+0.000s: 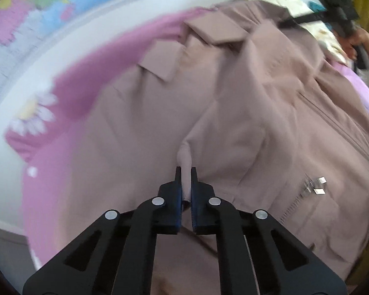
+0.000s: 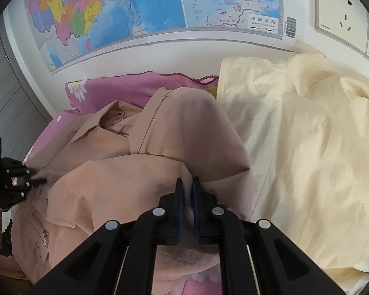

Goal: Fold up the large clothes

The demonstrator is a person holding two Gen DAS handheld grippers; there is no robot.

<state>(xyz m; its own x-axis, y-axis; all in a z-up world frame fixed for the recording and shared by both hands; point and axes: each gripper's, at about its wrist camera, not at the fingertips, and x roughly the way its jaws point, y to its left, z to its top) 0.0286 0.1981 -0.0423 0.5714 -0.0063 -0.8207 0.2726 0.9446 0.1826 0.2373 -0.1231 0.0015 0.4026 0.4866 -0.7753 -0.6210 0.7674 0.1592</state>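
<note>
Dusty-pink jacket (image 1: 246, 127) spread over the pink floral sheet (image 1: 69, 91), soft matte weave, flat pointed collar flaps, metal zip pulls glinting near a pocket. Left gripper (image 1: 186, 172) clamped tight on a thin pinched ridge of jacket cloth. Right gripper (image 2: 187, 184) nearly closed, blue pads nipping a fold at the jacket's rounded, draped edge. Beside it, crumpled cream fabric (image 2: 307, 127), crisp with stitched seams. Glossy map (image 2: 140, 7) on the white wall behind, socket (image 2: 342, 19) to the right.
</note>
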